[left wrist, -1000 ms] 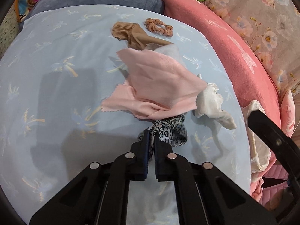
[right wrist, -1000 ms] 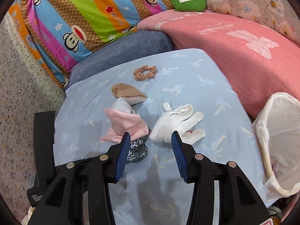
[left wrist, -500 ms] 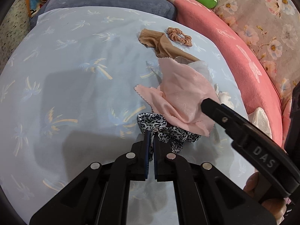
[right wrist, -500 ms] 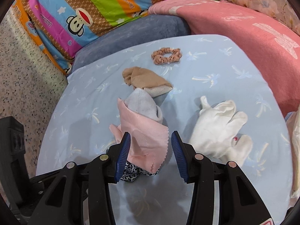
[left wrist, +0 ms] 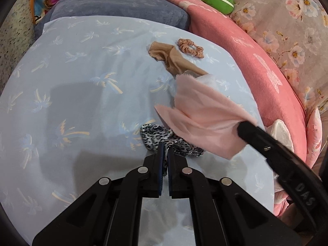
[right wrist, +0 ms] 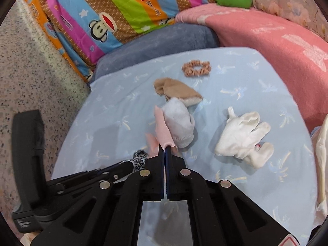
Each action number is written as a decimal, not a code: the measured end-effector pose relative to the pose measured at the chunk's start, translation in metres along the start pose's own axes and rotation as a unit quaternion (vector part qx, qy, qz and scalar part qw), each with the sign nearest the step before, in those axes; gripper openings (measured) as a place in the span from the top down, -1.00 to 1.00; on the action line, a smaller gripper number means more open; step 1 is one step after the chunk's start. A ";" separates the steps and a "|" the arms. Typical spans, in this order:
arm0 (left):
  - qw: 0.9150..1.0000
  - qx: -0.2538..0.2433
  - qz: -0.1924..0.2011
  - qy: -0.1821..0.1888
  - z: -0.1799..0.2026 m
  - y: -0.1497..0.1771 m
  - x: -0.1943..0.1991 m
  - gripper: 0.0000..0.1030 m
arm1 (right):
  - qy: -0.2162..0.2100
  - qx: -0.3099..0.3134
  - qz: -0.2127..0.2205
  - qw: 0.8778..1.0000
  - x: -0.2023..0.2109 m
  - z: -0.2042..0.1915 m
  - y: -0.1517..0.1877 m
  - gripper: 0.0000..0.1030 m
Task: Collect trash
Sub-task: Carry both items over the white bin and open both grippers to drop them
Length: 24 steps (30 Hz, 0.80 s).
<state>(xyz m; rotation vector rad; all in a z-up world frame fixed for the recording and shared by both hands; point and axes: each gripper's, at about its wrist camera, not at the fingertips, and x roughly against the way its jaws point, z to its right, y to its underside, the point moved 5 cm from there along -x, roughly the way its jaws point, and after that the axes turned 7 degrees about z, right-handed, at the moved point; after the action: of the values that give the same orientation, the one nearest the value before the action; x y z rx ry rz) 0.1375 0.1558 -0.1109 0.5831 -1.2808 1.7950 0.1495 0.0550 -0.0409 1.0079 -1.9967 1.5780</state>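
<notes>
The right gripper point(right wrist: 164, 149) has just been closing, and its jaws are now clenched on the near edge of the pink cloth point(left wrist: 203, 119), which half a second ago lay loose between them. The left gripper point(left wrist: 165, 149) grips the leopard-print scrunchie point(left wrist: 157, 137), just beside the cloth. Beyond the cloth lie a white sock point(right wrist: 180, 123), a tan sock point(right wrist: 176, 90) and an orange scrunchie point(right wrist: 195, 67); a white glove point(right wrist: 242, 137) lies to its right. With 2 pieces in hand, carrying them to the bag point(right wrist: 321, 160) beyond the glove seems next.

Pink cloth point(left wrist: 203, 114), leopard-print scrunchie point(left wrist: 155, 137), white glove point(right wrist: 242, 137), palm-patterned blue sheet point(left wrist: 82, 82)
</notes>
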 end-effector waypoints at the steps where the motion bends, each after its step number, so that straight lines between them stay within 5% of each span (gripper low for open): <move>1: 1.000 -0.002 0.003 0.001 0.003 -0.001 0.001 0.94 | 0.002 0.003 0.009 1.000 0.007 -0.002 -0.004 0.98; 12: 0.998 -0.038 0.033 0.027 0.054 -0.014 0.025 0.94 | 0.015 -0.017 0.088 0.996 0.087 0.022 -0.037 0.98; 24: 0.990 -0.105 0.055 0.077 0.143 -0.023 0.039 0.94 | 0.068 -0.072 0.142 0.985 0.157 0.102 -0.040 0.98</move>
<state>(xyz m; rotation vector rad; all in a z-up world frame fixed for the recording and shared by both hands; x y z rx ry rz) 0.1218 0.0406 -0.0160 0.2559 -1.3959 1.7293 0.0886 -0.0910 0.0661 0.5644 -2.1958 1.5650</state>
